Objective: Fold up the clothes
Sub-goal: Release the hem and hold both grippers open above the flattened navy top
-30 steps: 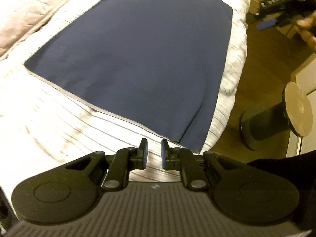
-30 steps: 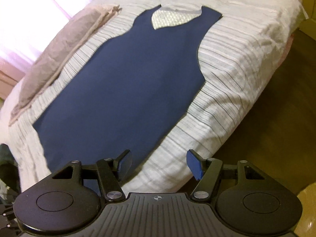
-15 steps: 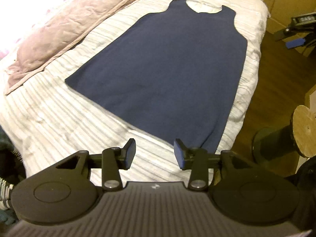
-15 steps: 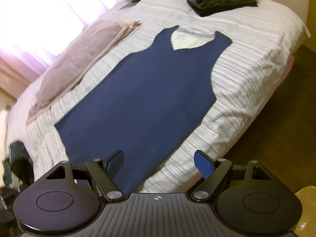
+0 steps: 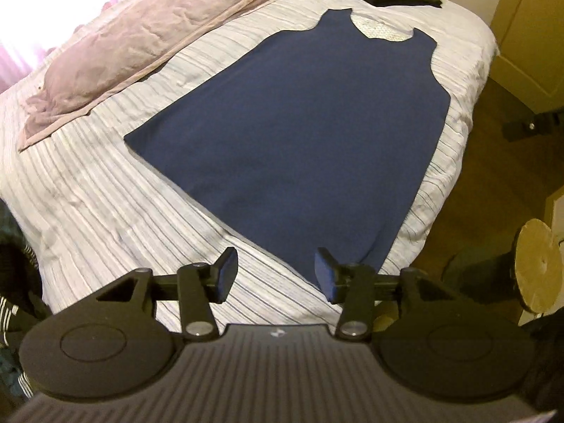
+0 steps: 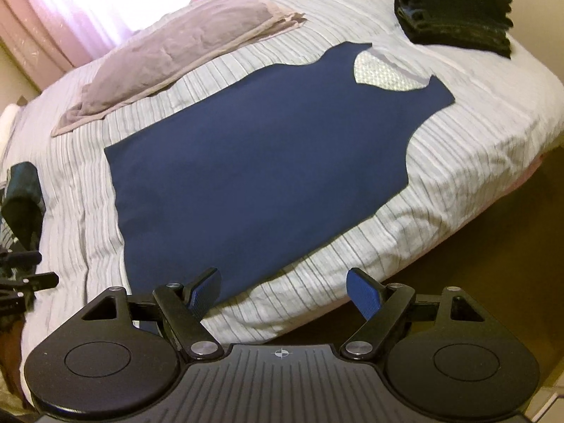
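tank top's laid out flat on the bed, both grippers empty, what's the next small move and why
Probably lower both to pinch one long side edge of the navy tank top: it lies flat and unfolded on the striped bedcover, and the opening left hand-held gripper and right hand-held gripper hold nothing.

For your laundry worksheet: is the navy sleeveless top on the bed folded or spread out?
Spread out. The navy top lies flat on the striped bedspread, with neckline, both armholes and the bottom hem all visible and no part doubled over.

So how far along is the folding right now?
Done: a dark folded stack sits at the bed's far end. In hand: nothing; the navy tank top lies flat and unfolded, left claw opening, right claw open, both empty. Left: every fold.
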The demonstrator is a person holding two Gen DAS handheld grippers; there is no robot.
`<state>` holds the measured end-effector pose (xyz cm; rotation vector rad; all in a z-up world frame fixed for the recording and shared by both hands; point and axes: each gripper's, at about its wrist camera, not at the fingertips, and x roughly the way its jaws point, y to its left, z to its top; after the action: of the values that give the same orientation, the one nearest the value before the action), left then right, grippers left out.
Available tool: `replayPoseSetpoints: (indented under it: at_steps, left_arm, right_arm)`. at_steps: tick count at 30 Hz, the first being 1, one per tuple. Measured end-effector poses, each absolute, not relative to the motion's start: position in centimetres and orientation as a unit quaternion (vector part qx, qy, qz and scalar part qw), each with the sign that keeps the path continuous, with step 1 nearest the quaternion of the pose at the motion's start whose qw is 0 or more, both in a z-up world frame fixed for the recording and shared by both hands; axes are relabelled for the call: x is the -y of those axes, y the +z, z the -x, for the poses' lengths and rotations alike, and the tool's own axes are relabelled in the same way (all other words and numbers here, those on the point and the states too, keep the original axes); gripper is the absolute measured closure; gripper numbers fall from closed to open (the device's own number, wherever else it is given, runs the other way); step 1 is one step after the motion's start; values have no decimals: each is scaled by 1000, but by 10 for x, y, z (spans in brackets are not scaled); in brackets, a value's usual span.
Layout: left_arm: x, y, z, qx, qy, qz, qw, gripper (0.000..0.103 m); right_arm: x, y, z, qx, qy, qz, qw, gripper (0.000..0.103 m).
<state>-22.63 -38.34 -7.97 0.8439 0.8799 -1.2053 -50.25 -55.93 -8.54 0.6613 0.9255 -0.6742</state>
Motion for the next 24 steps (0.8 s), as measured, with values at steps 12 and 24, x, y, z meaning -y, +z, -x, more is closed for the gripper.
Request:
replayPoseSetpoints:
  at_steps: [12,24]
  left_arm:
    - [404,-81,220,-439,-500,-315,677,37]
    - [472,-88,204,-415,-527,-307,675,28]
  right_arm:
    - [571,-79,474,-474,-331,-249,777,4]
    - [609,-55,438,-500,-340,-189,774,4]
